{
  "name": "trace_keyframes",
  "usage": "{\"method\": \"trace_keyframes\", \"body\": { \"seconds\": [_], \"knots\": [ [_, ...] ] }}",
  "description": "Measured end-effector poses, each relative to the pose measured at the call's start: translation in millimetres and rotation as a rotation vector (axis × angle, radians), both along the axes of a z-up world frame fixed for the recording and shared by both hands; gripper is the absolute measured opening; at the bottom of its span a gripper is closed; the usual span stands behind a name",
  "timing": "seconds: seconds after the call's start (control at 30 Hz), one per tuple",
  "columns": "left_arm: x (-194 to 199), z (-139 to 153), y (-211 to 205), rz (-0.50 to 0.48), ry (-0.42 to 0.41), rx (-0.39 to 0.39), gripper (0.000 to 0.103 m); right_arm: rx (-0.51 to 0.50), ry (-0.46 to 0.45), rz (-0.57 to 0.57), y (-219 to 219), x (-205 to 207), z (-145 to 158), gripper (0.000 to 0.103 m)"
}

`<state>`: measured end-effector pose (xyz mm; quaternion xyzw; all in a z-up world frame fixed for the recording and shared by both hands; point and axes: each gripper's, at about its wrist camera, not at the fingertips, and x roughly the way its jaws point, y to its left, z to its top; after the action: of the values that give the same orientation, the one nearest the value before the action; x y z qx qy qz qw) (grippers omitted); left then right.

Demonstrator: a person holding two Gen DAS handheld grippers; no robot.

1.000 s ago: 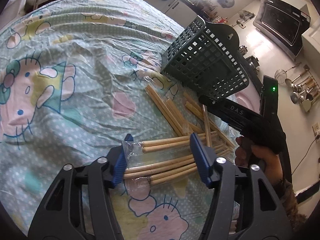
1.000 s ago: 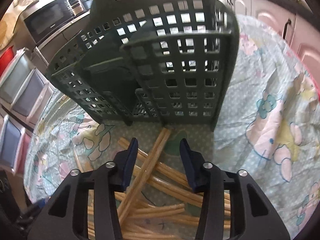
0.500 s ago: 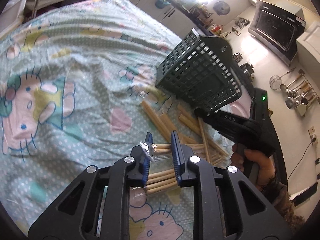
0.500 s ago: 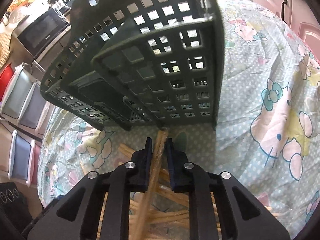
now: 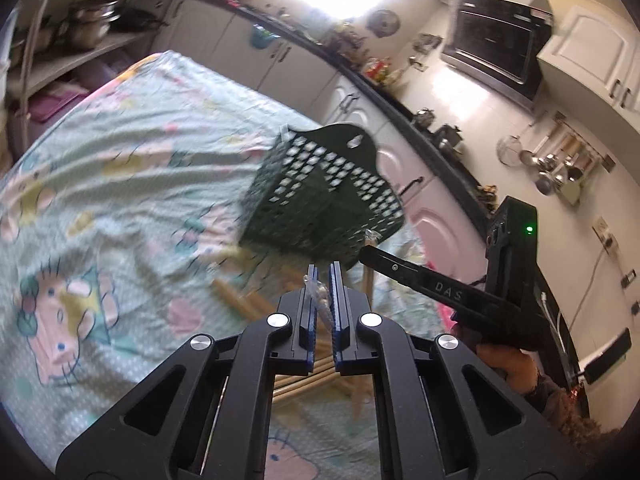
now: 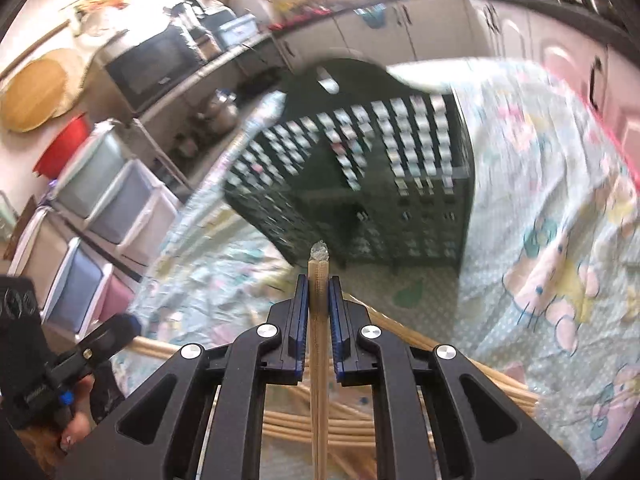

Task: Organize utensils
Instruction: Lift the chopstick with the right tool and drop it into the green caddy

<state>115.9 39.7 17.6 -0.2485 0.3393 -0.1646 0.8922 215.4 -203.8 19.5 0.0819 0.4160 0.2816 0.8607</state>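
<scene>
While the basket (image 6: pixel 372 176) is standing just ahead of both tools, the right gripper (image 6: pixel 319 312) is clamping a light, stiff wrapped chopstick pair (image 6: pixel 318 280) near its tip, and the left gripper (image 5: pixel 323 300) is pinching another's slippery wrapper (image 5: pixel 320 300), so a mid-length hold looks steadier.

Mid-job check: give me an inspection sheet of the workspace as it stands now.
Surface: cartoon-print cloth, wrinkled.
Job's things: dark green basket; loose wrapped chopsticks in front of it.
Clutter: nothing seen.
Grippers: left gripper shut on a plastic wrapper end; right gripper shut on a wrapped chopstick pair, tip toward the basket.
Cables: white wire on the right gripper's body.
Surroundings: kitchen counter, oven, hanging ladles, storage drawers.
</scene>
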Motion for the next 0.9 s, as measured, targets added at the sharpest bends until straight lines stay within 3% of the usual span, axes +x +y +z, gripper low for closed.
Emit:
{"method": "trace_keyframes", "body": {
  "seconds": [0.4,0.7,0.9],
  "knots": [
    [16.2,70.2,-20.4,-0.095,-0.145,0.035,0.003,0.061,-0.239,0.021,-14.0,-25.1,79.8,0.006],
    [33.0,129.0,-22.8,-0.069,-0.269,0.123,0.003,0.095,-0.484,-0.078,-35.9,-22.7,146.6,0.006],
    [48.9,149.7,-18.9,-0.031,-0.308,0.145,0.003,0.11,-0.602,-0.151,-50.9,-12.1,166.5,0.006]
  ]
}}
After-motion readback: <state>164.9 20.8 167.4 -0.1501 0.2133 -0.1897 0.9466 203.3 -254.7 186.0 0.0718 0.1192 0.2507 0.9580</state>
